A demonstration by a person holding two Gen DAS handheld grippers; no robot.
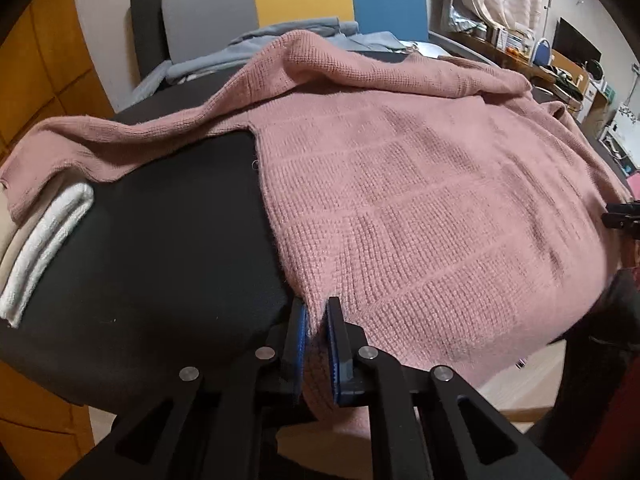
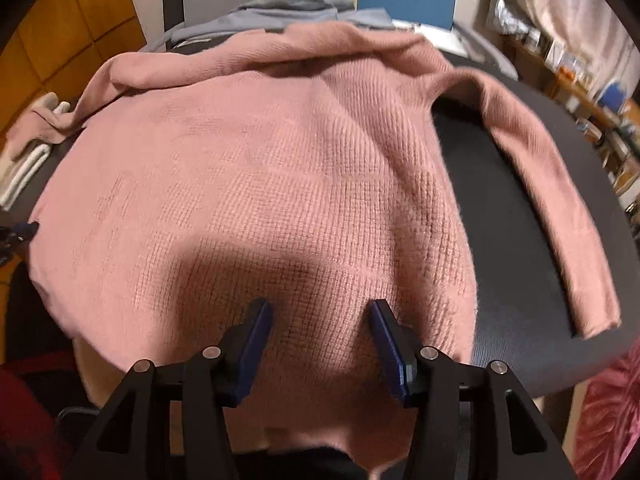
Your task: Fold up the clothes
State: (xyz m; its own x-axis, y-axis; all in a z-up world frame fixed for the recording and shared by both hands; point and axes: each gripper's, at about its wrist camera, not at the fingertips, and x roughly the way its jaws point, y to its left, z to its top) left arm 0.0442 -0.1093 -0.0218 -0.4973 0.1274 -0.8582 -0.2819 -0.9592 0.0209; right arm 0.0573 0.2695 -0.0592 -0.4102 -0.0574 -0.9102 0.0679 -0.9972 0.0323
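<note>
Pink sweater (image 2: 256,184) lies flat on the black table (image 1: 160,248), long axis running from near hem to far collar. Left gripper (image 1: 317,312) pinches its hem corner; right gripper (image 2: 320,312) is spread above the hem.

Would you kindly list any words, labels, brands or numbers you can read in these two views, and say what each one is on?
None can be read in either view.
The pink sweater shows no tag or print, nor does the folded white cloth.
The boxes and packets on the cluttered shelves at the far right may carry print, but they are too small and blurred to read.
The grey clothes behind the sweater show no lettering.
</note>
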